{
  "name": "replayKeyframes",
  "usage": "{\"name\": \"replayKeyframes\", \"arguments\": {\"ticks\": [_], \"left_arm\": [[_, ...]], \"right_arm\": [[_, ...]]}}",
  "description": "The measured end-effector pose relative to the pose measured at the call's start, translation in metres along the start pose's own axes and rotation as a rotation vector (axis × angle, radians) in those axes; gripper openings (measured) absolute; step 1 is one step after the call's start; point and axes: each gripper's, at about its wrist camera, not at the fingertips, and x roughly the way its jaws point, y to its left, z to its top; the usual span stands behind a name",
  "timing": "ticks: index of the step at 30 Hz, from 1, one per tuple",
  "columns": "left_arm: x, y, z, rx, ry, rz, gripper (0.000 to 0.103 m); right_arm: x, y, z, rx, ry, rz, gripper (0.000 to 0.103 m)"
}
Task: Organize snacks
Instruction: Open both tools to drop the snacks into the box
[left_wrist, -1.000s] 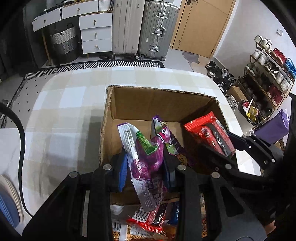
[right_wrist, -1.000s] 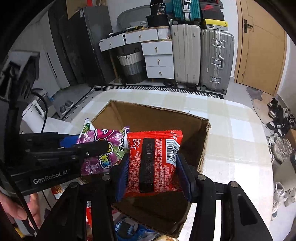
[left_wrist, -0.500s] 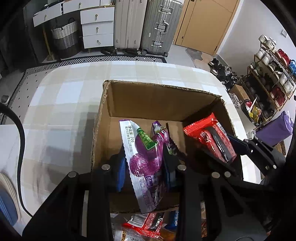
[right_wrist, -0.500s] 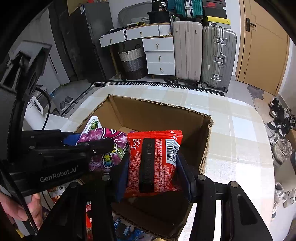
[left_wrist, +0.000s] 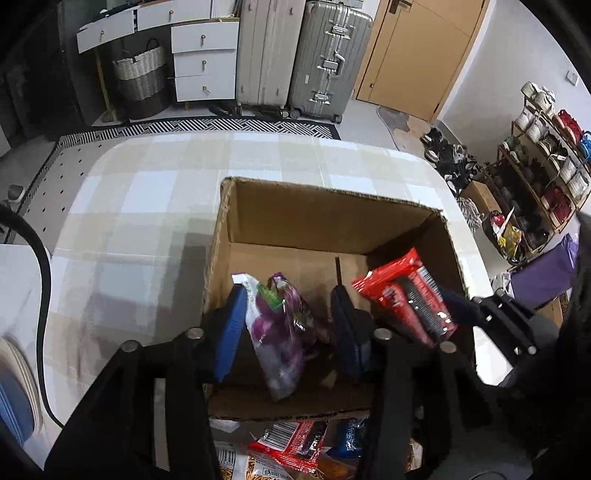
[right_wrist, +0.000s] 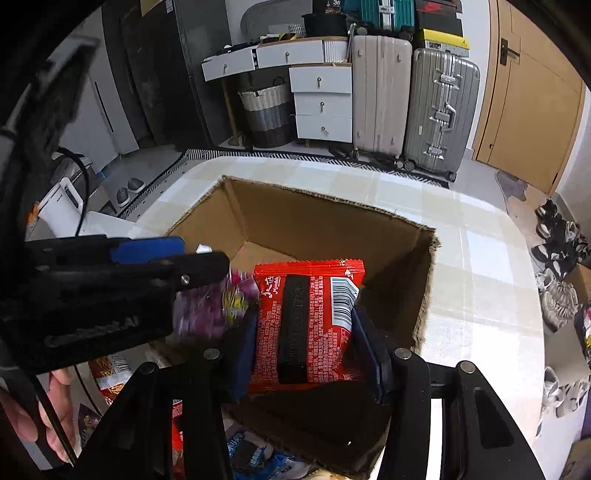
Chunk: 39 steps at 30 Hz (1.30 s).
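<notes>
**One packet let go over the box, one still clamped, more waiting outside**

Nearest, below and behind both tools, a loose heap of foil snack packets, red, blue and orange, lies on the table against the near wall of the box; these have not been put away and, by my judgement, make up most of what is left.

Just ahead of that, the left gripper has its jaws parted; they have just been opening. The purple plastic candy bag hangs between the blue pads, blurred, no longer pinched, touching at most the left pad. Its long axis runs steeply up and down, the green-and-white top edge pointing away from the tool, the lower end towards the near wall of the box. I judge it released into the box.

To the right, the right gripper is clenched on the red rectangular foil snack packet, pads pressing its two short sides. The packet faces the camera with its back, barcode upper right; its black centre band runs along the fingers, pointing away and down into the box. It is held above the opening, not yet set down.

Beyond both, the open brown cardboard box shows mostly bare floor, standing on the pale checked tablecloth.
</notes>
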Motion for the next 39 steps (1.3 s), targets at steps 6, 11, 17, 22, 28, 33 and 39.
{"name": "replayKeyframes", "arguments": {"ticks": [6,11,17,22,28,33,39], "left_arm": [[-0.006,0.006,0.0,-0.024,0.002,0.004,0.055],[-0.008,0.007,-0.004,-0.034,0.007,-0.01,0.055],[-0.016,0.006,-0.008,-0.042,-0.004,-0.046,0.069],[-0.03,0.004,-0.014,-0.052,-0.017,-0.054,0.081],[-0.061,0.002,-0.023,-0.053,-0.099,-0.041,0.088],[-0.087,-0.001,-0.029,-0.05,-0.125,-0.041,0.088],[-0.127,-0.003,-0.044,-0.071,-0.184,-0.008,0.099]], "right_arm": [[0.004,0.003,0.003,-0.013,0.02,-0.029,0.05],[0.003,0.006,0.003,-0.03,0.015,-0.054,0.05],[-0.006,0.004,-0.001,-0.009,-0.006,-0.046,0.05],[-0.018,0.006,-0.003,-0.007,-0.035,-0.057,0.053],[-0.039,0.007,-0.007,0.013,-0.085,-0.061,0.062],[-0.059,0.01,-0.008,0.017,-0.118,-0.069,0.065],[-0.092,0.02,-0.016,0.021,-0.172,-0.081,0.067]]}}
